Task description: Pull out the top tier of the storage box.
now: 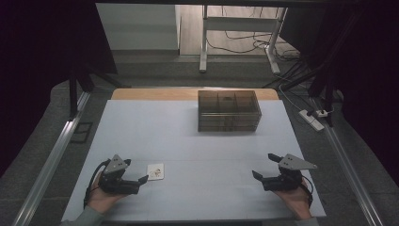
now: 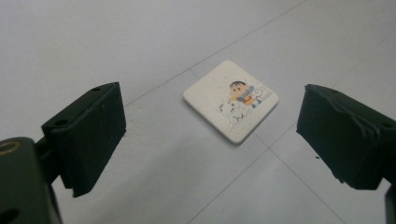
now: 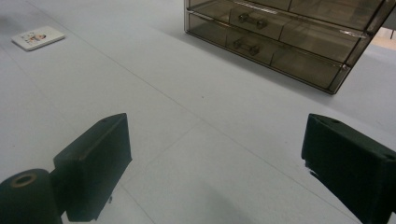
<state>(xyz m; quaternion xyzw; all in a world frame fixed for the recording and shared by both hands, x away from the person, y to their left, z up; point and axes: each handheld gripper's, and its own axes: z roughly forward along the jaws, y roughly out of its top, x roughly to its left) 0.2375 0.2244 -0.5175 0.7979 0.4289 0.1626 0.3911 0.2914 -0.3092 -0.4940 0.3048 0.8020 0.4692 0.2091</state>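
A small white square tile [image 1: 155, 171] with a cartoon picture lies flat on the pale table sheet, near the front left. My left gripper [image 1: 141, 180] rests just left of it, jaws wide apart and empty; in the left gripper view the tile [image 2: 231, 100] lies ahead between the two black pads [image 2: 88, 135]. At the front right my right gripper [image 1: 256, 174] also stands open with nothing in it. A smoky clear drawer box [image 1: 228, 110] stands at the back middle; its drawers with handles [image 3: 275, 37] look closed in the right gripper view, and the tile [image 3: 38, 37] shows far left there.
The pale sheet [image 1: 188, 141] covers the table, with a wooden strip [image 1: 141, 93] at its far edge. Metal rails [image 1: 51, 165] run along both sides. A power strip [image 1: 313, 118] and cables lie on the floor to the right.
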